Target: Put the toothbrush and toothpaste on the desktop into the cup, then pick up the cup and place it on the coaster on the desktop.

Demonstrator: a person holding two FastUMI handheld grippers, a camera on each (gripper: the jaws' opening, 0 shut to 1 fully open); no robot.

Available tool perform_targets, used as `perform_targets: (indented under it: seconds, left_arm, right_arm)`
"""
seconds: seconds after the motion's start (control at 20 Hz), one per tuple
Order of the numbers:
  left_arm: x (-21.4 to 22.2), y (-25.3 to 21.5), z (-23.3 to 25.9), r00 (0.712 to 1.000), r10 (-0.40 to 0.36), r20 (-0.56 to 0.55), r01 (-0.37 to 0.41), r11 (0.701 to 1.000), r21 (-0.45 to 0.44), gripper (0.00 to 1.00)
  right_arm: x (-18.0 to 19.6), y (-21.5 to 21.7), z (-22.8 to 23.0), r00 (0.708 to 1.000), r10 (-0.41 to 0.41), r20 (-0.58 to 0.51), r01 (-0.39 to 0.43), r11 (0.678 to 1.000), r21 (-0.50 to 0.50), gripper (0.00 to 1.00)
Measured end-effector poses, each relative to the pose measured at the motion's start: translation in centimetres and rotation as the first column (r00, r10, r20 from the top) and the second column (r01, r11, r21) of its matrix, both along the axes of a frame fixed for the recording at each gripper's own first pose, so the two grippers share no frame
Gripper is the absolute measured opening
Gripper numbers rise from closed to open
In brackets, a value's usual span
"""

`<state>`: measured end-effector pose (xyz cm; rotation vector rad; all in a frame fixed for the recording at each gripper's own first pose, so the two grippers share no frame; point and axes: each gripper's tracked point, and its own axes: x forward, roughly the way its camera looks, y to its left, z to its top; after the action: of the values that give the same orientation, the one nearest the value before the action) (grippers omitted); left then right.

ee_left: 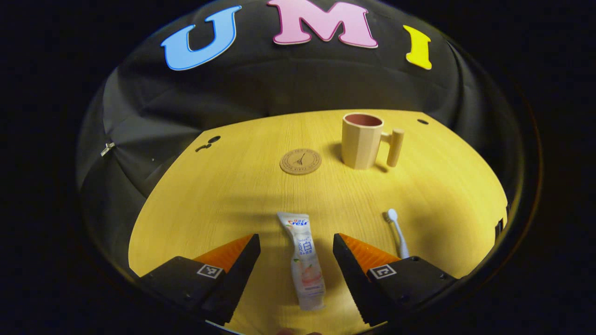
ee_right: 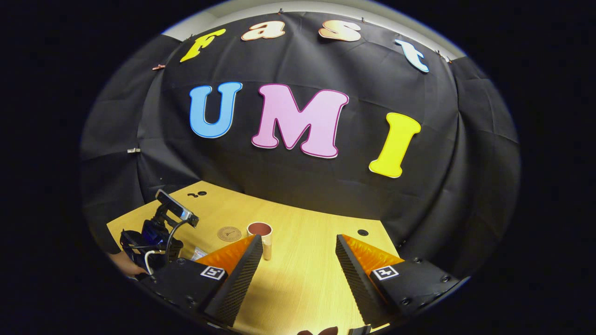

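- Nothing of the task is judged done: in the left gripper view the toothpaste (ee_left: 302,260) and the toothbrush (ee_left: 396,232) are seen lying flat on the desktop (ee_left: 223,195), and the cup (ee_left: 361,139) is seen empty as far as its dark red inside can be read.
- The cup stands upright at about 1 o'clock of that view, its handle turned to 3 o'clock; the coaster (ee_left: 301,161) lies bare at 12 o'clock, near the cup but apart from it.
- The left gripper (ee_left: 296,253) is held wide, its orange fingers on either side of the toothpaste without touching it; the tube runs from 12 to 6 o'clock between them, so the first grasp is judged to be in preparation.
- The toothbrush lies at 4 o'clock, head away, just beside the right-hand finger.
- Left to do: both items into the cup, then the cup onto the coaster.
- The right gripper (ee_right: 295,260) is spread wide and holds nothing, raised over the table's far side.
- From the right gripper view the cup (ee_right: 260,232) and coaster (ee_right: 229,233) are seen small at 7 o'clock, with the other gripper's body and a hand (ee_right: 125,265) at 8 o'clock, which the left gripper view does not give.
- The toothbrush is given plainly by the left gripper view alone.
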<state>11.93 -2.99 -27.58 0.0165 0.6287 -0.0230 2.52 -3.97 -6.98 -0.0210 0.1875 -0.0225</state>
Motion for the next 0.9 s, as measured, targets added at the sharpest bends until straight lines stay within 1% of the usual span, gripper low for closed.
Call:
perform_targets:
  seconds: [0.15, 0.3, 0.35, 0.4, 0.5, 0.6, 0.7, 0.75, 0.85, 0.9]
  left_arm:
    - [0.5, -0.1, -1.4, 0.999, 0.001, -0.045, 0.0, 1.0, 0.005, 0.93]
    - [0.8, -0.2, -2.0, 0.997, 0.003, -0.076, -0.002, 1.0, 0.009, 0.9]
    - [0.7, -0.3, -2.3, 0.996, 0.003, -0.089, -0.003, 1.0, 0.007, 0.91]
    - [0.7, -0.3, -2.4, 0.995, 0.006, -0.096, -0.006, 1.0, 0.001, 0.9]
    - [0.7, -0.4, -2.5, 0.995, 0.006, -0.099, -0.008, 1.0, -0.013, 0.84]
    - [0.5, -0.8, -2.7, 0.994, -0.003, -0.111, -0.001, 0.999, -0.032, 0.82]
    - [0.4, -1.1, -2.8, 0.993, -0.014, -0.12, 0.006, 0.998, -0.065, 0.74]
    - [0.4, -1.4, -2.7, 0.993, -0.02, -0.116, 0.009, 0.996, -0.091, 0.58]
    - [0.3, -1.6, -2.4, 0.993, -0.027, -0.115, 0.013, 0.992, -0.122, 0.42]
    - [0.3, -1.6, -2.8, 0.992, -0.037, -0.117, 0.022, 0.992, -0.121, 0.43]
  right_arm:
    - [0.3, -1.0, -0.5, 1.0, -0.025, -0.016, 0.025, 1.0, 0.008, 0.97]
    - [0.4, -1.0, -0.9, 0.999, -0.027, -0.025, 0.027, 1.0, 0.006, 0.97]
    - [0.5, -1.0, -1.1, 0.999, -0.025, -0.028, 0.026, 1.0, 0.006, 0.97]
    - [0.5, -0.8, -1.2, 0.999, -0.022, -0.032, 0.022, 1.0, 0.008, 0.98]
    - [0.3, -0.5, -1.3, 0.999, -0.018, -0.037, 0.018, 1.0, 0.008, 0.98]
    - [0.2, 0.0, -1.7, 0.999, -0.016, -0.048, 0.017, 1.0, 0.016, 0.98]
    - [0.1, 0.6, -2.1, 0.998, -0.013, -0.062, 0.014, 1.0, 0.024, 0.98]
    - [-0.1, 1.0, -2.3, 0.998, -0.01, -0.069, 0.011, 1.0, 0.025, 0.98]
    - [-0.4, 2.0, -3.0, 0.996, 0.0, -0.091, 0.003, 0.999, 0.033, 0.98]
    - [-0.5, 2.6, -3.3, 0.995, 0.004, -0.103, 0.001, 0.999, 0.042, 0.98]
